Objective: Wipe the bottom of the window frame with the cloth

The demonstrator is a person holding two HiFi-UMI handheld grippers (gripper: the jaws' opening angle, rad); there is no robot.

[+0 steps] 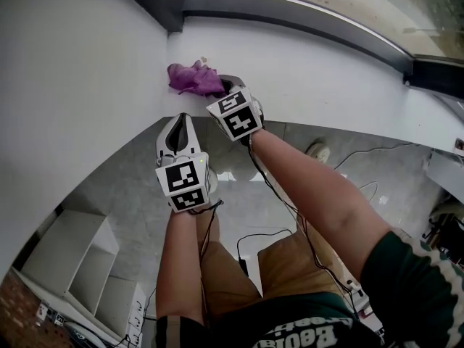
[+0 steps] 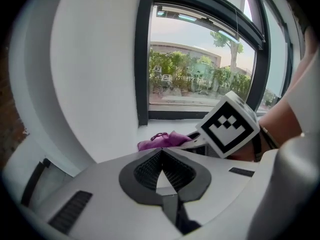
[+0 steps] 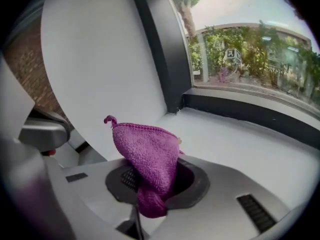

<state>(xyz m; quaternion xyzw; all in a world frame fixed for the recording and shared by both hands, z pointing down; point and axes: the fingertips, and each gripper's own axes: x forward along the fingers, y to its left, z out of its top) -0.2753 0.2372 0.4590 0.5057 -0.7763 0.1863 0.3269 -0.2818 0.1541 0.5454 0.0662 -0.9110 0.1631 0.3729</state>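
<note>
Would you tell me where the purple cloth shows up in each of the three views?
Head view: purple cloth upper left of centre, held by the right gripper.
Left gripper view: cloth at centre, beyond the shut jaws.
Right gripper view: cloth lower centre, pinched between the jaws.
Shared landmark: dark window-frame corner.

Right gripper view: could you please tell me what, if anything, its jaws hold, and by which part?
The right gripper is shut on the purple cloth, pinching a bunched fold at its lower end.
</note>
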